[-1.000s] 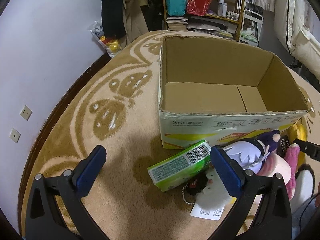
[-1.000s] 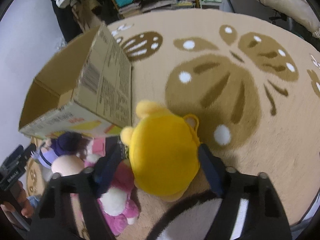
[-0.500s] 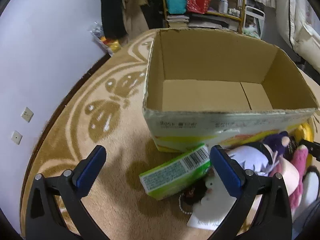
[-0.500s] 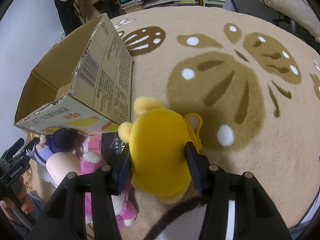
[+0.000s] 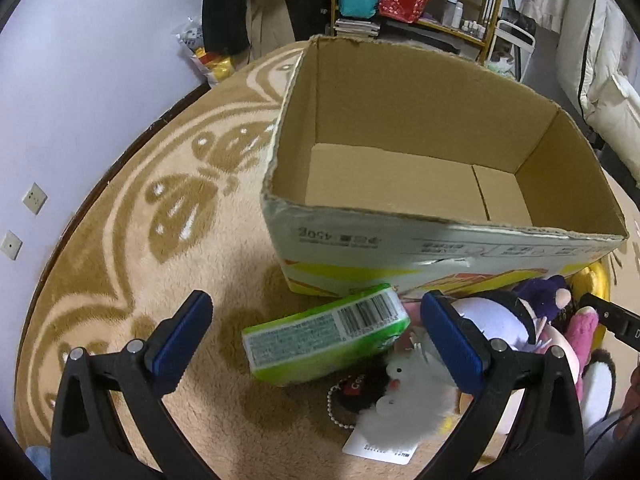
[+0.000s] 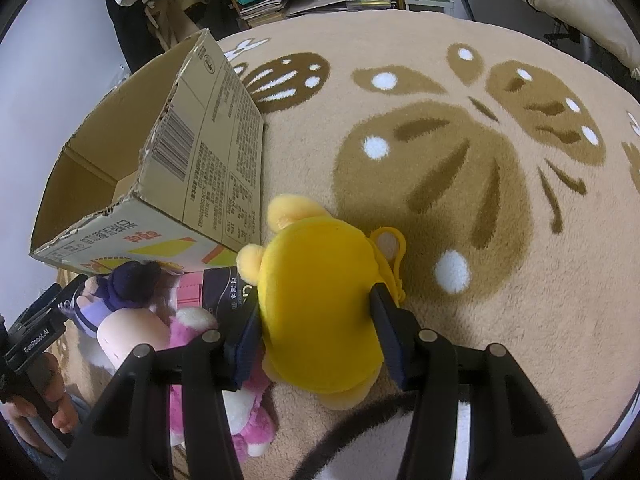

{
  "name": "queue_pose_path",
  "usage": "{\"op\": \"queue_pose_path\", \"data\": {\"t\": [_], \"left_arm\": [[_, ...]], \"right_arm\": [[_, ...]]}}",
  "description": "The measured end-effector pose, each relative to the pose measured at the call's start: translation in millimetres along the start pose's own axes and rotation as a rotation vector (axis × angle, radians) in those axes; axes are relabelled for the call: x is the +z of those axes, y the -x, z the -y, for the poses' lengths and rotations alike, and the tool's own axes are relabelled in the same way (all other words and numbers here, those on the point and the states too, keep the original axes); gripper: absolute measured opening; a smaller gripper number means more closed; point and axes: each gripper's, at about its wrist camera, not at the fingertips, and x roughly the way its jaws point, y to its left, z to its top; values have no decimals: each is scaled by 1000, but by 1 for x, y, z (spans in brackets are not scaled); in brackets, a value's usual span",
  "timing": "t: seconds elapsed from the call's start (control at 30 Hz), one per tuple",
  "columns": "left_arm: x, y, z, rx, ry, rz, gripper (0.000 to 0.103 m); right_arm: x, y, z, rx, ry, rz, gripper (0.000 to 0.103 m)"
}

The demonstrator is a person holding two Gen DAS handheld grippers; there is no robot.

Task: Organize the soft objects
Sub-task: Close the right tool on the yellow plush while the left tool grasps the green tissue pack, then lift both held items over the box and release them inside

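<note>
Rug (image 6: 500, 80): beige pile, brown butterfly motifs with white spots, spreading ahead of both claws.

Cardboard box (image 5: 400, 120): plain tan inside; outer wall white with yellow and orange-red print, black barcode and text.

Plush bear (image 6: 320, 304): solid yellow, between the blue pads of the right claw (image 6: 316, 332).

Tissue pack (image 5: 324, 336): lime green, white label, black barcode, between the left claw's (image 5: 316, 336) blue pads.

Left of the right claw: pink plush (image 6: 188, 332), purple-haired doll (image 6: 128, 280).
</note>
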Motion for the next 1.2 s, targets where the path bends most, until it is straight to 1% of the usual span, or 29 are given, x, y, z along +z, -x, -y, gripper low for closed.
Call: {"op": "queue_pose_path", "data": {"t": [0.13,0.17,0.2,0.23,0.27,0.33,0.47,0.77,1.0,1.2], "left_arm": [[-3,-2,-2,1,12,-10,101],[-3,-3,-2,2,15,-14,92],[-4,-5,-3,-3,13,-27,86],[-4,-6,-2,-17,10,-43,77],[-5,-7,-1,-20,7,-57,77],[-6,-4,3,-7,-10,-41,76],[-7,-3,8,6,-29,-37,75],[-6,6,5,45,-38,1,75],[-6,16,-2,60,-39,31,75],[-6,35,-7,67,-31,82,75]], "right_arm": [[0,1,-1,-5,7,1,55],[0,1,-1,-6,10,4,55],[0,2,-1,-8,14,8,55],[-1,3,-2,-9,20,9,54],[-1,3,-2,-10,25,12,52],[0,4,-3,-7,26,16,51],[0,7,-3,2,28,29,49],[-3,14,-3,27,31,57,48],[-4,29,-8,40,52,106,48],[-5,43,-17,32,85,163,47]]}}
